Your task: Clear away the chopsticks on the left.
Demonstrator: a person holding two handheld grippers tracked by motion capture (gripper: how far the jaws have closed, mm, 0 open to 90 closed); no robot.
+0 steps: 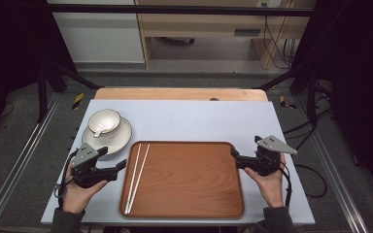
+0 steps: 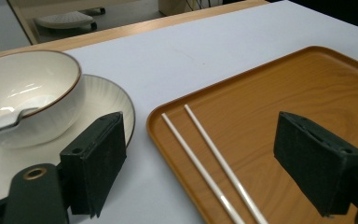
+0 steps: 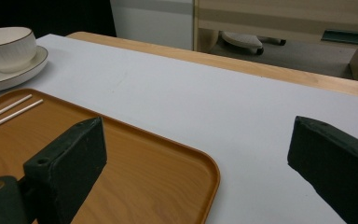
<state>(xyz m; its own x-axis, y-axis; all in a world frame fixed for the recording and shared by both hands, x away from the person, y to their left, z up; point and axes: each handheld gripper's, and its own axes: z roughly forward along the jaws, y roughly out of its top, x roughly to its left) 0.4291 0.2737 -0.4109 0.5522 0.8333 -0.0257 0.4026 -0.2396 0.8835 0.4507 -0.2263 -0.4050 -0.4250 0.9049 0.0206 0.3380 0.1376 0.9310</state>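
Pale grey matting covers the table point(image 1: 199, 116), with a wooden edge at the far side. At the left, a bowl point(image 1: 104, 121) with a spoon point(image 1: 98, 131) in it sits on a plate point(image 1: 118, 138). Just in front, the left gripper point(image 1: 121, 165) hovers with its jaws wide apart and nothing between them. Two white chopsticks point(image 1: 137, 175) lie side by side along the left edge of the brown tray point(image 1: 189, 182). At the tray's right edge, the right gripper point(image 1: 235, 156) also has its jaws spread wide and empty.
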